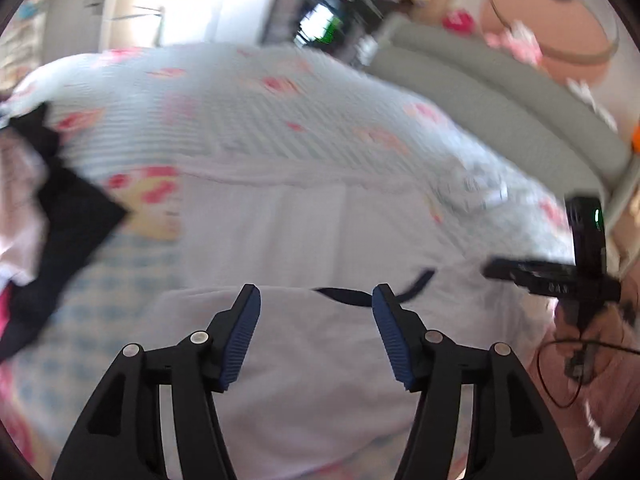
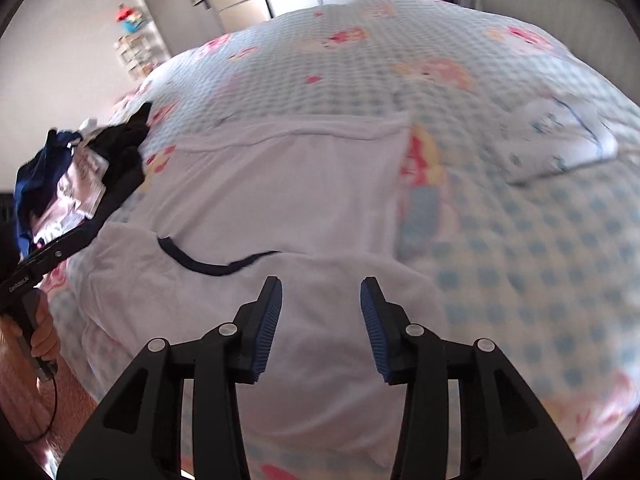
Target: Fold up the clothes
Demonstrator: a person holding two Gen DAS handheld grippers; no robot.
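White shirt flat on bedspread, both claws apart, room rt.

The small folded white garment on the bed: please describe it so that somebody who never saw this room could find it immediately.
Start from the large bed with the blue-checked cartoon-print cover. A big white T-shirt with a dark navy collar lies spread in its middle; look to the right of it. There the small folded white garment with thin blue print lies apart, the only compact folded piece, unlike the loose dark pile of clothes at the left edge.
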